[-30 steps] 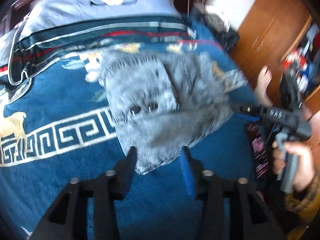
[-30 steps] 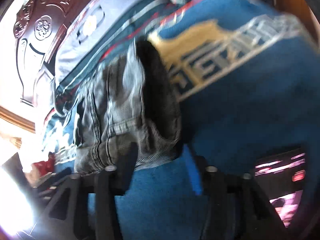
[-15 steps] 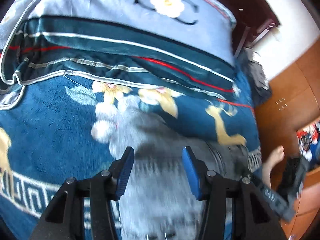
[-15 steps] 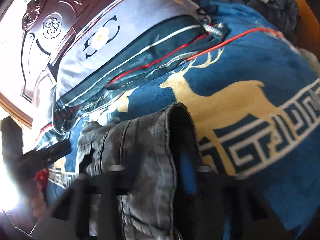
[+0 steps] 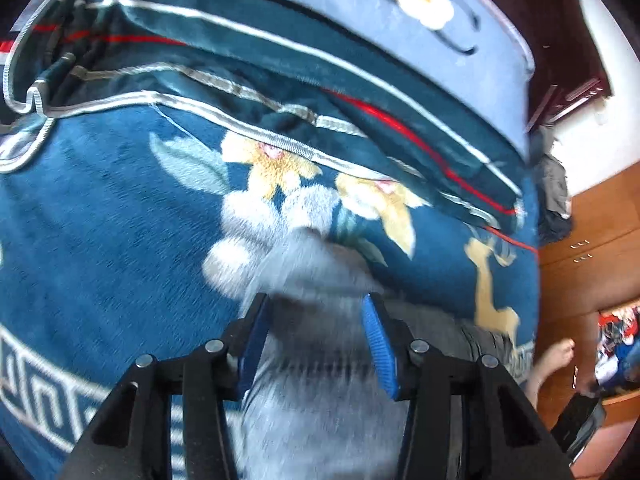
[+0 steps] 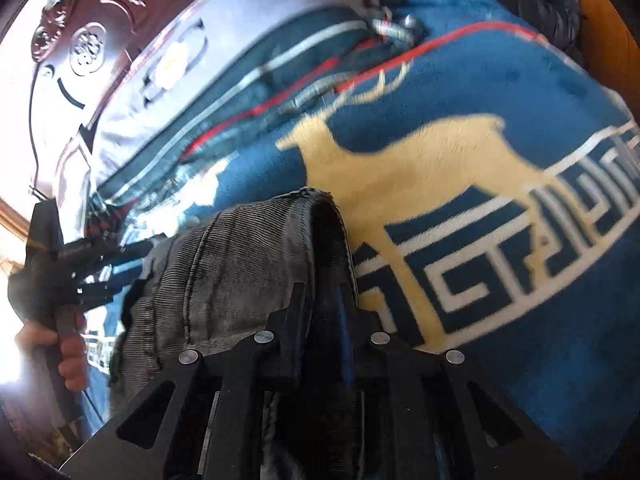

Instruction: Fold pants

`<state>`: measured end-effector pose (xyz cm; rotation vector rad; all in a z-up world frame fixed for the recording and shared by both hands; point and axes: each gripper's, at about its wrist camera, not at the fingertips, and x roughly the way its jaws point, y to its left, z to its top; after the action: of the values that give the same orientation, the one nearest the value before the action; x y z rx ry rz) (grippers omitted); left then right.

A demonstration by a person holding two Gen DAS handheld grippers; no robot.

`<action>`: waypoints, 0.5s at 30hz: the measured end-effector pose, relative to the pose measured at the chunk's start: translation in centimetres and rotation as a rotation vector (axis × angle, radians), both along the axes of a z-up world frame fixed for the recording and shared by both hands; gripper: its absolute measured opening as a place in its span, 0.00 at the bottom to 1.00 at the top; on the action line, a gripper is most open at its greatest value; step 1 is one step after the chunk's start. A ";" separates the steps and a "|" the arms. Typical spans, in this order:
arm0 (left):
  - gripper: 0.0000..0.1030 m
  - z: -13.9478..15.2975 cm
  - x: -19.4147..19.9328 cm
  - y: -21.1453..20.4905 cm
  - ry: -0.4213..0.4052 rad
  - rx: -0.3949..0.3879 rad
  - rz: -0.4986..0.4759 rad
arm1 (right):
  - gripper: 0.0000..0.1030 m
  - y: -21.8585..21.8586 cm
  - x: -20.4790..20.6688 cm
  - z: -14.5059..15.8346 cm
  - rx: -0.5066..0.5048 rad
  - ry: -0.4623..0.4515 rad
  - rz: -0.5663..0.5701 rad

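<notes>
Grey corduroy pants [image 6: 248, 264] lie folded on a blue blanket [image 6: 500, 80] with a gold deer. My right gripper [image 6: 322, 304] is shut on the dark folded edge of the pants at their right side. In the left wrist view the pants [image 5: 320, 380] are blurred and fill the space under my left gripper [image 5: 316, 320]. Its blue pads stand apart over the cloth's far end, and no pinch shows. From the right wrist view, the left gripper [image 6: 136, 260] sits at the pants' left edge, held by a hand [image 6: 68, 356].
A folded teal quilt [image 5: 280, 92] and a pale pillow [image 5: 400, 12] lie across the head of the bed by a dark carved headboard [image 6: 80, 40]. Dark clothes [image 5: 554, 200] are heaped at the bed's far corner. A wooden wardrobe [image 5: 592, 240] and a bare foot [image 5: 556, 356] show at the right.
My right gripper has shut on the pants' folded edge. My left gripper has moved forward over the pants towards their far end and has rolled.
</notes>
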<state>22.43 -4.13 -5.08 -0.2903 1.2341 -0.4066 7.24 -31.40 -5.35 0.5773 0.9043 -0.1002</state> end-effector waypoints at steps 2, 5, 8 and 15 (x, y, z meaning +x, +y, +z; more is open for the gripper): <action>0.48 1.4 -2.2 0.6 -0.054 0.035 -0.051 | 0.19 0.5 -1.0 1.6 -0.030 -0.034 0.020; 0.48 3.0 -6.3 0.8 -0.116 0.067 -0.155 | 0.28 2.2 -2.6 3.7 -0.062 -0.071 0.074; 0.50 3.6 -10.8 0.8 -0.176 0.108 -0.226 | 0.28 4.5 -3.8 4.4 -0.086 -0.083 0.148; 0.58 -1.2 -14.6 -0.3 -0.228 0.292 -0.265 | 0.29 8.1 -3.8 -0.7 -0.186 0.041 0.242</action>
<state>7.86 -4.45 -6.31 0.1686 1.0915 -0.4663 3.41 -23.35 -6.05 0.2917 0.9867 0.0226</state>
